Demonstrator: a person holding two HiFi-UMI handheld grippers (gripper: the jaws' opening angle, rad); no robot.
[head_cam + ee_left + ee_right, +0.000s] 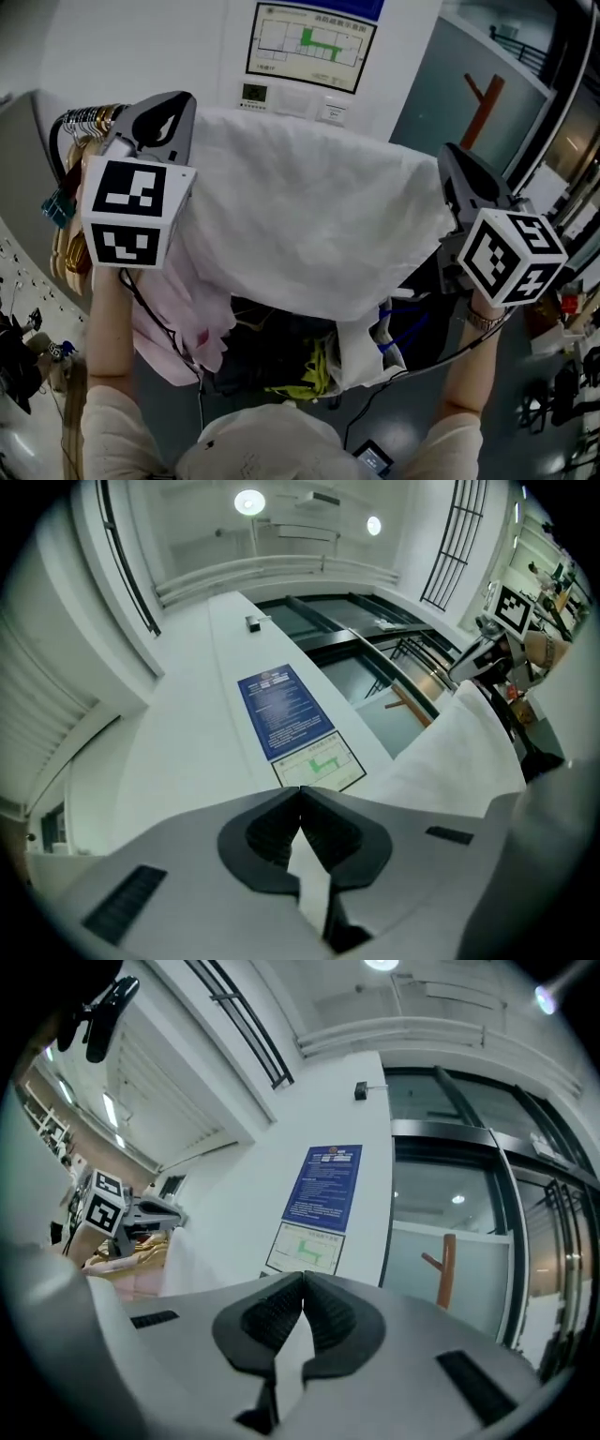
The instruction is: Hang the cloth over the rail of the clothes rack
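The left gripper (300, 794) is found clenched, with a strip of the white fabric cloth (450, 752) pinched between its dark ribbed pads. The right gripper (302, 1279) is likewise clamped on the same cloth, a white fold being seen between its closed jaws.

In the head view the cloth is held raised and spread between the two grippers, one end at each. Its lower edge sags toward the person. The rail of the clothes rack cannot be made out behind the cloth.

A pink garment (178, 319) is noted hanging below the cloth's left part. A bunch of wooden hangers (75, 141) is seen just beyond the left gripper. A framed floor-plan notice (309, 36) is fixed to the pale wall (141, 47) behind the cloth.
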